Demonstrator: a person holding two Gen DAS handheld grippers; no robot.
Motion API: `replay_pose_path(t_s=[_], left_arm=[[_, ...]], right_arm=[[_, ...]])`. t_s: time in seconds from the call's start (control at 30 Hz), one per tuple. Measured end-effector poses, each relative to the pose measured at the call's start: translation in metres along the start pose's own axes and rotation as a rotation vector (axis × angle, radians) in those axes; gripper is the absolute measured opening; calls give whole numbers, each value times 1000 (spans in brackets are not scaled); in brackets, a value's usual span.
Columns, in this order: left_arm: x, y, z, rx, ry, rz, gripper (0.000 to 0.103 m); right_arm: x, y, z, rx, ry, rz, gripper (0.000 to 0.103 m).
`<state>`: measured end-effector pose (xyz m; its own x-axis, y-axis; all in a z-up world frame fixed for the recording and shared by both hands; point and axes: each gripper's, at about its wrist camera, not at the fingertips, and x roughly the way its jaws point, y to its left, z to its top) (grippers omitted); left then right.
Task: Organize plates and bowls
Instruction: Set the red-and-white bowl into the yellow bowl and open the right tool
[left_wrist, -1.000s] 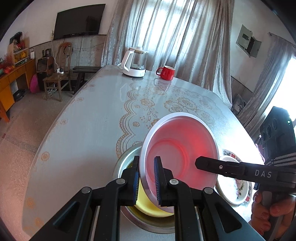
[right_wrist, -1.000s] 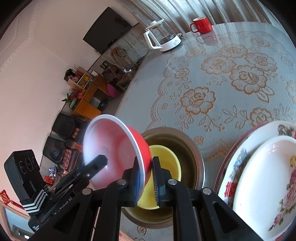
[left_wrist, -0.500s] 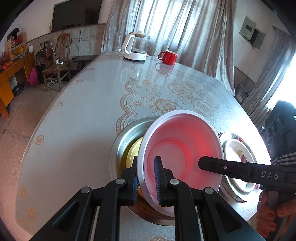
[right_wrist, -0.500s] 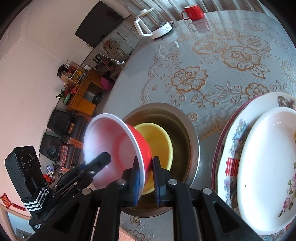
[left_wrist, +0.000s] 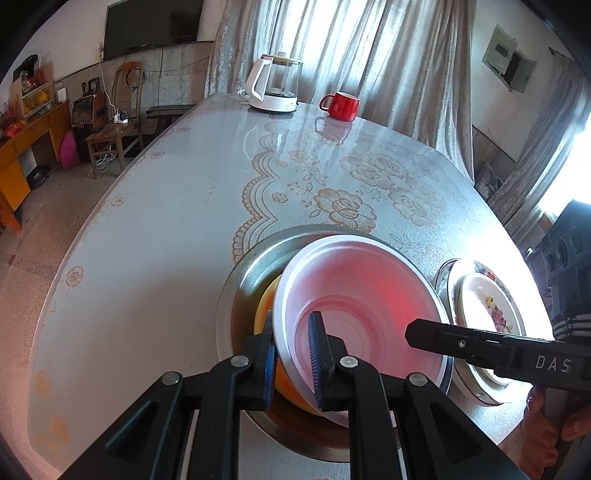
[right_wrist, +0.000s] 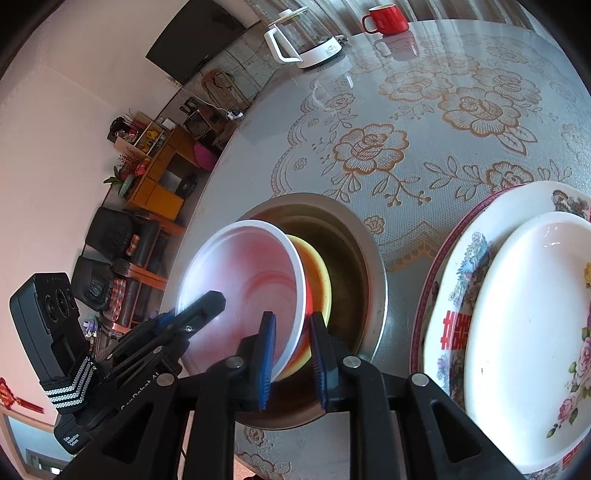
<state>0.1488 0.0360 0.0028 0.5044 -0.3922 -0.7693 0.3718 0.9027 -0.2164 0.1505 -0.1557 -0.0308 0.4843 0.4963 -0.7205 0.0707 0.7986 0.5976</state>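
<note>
A red bowl with a white inside (left_wrist: 354, 306) (right_wrist: 243, 280) sits tilted inside a yellow bowl (left_wrist: 267, 306) (right_wrist: 317, 280), which lies in a steel basin (left_wrist: 251, 269) (right_wrist: 365, 258). My left gripper (left_wrist: 291, 358) straddles the red bowl's near rim with a small gap at each pad. My right gripper (right_wrist: 290, 354) straddles the opposite rim, its jaws parted wider than the rim. A white plate (right_wrist: 528, 328) lies stacked on a floral plate (right_wrist: 454, 291) to the right of the basin.
A white-based glass kettle (left_wrist: 273, 88) and a red mug (left_wrist: 341, 105) stand at the table's far end. The table (left_wrist: 166, 229) has a lace-patterned cover. A chair and cabinets stand on the floor to the left.
The red bowl has come down from above the basin into the yellow bowl. Both grippers' jaws have parted from the rim, the right one more.
</note>
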Motion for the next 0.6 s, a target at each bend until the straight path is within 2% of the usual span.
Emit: replay_pose_path(t_s=[0.13,0.2,0.23,0.27,0.4,0.6], left_arm=[[1,0,0,2,-2,10,15],[2,0,1,2,-1,24,25],[2,-1,1,8,-2,29,38],[1,-3,1,15,-7,32,44],[-1,-4,4,11,-21,23,45],[-12,1,8,-16,-65,22,45]], right_arm=[[1,0,1,-11,-18,-7,17],[-1,0,2,-11,-31,-20,17],[-2,0,3,-11,-35,-22,16],[-3,0,4,-9,-44,-25,16],[-7,3,4,-29,-68,-40,16],[-7,-2,4,-9,-59,-26,18]])
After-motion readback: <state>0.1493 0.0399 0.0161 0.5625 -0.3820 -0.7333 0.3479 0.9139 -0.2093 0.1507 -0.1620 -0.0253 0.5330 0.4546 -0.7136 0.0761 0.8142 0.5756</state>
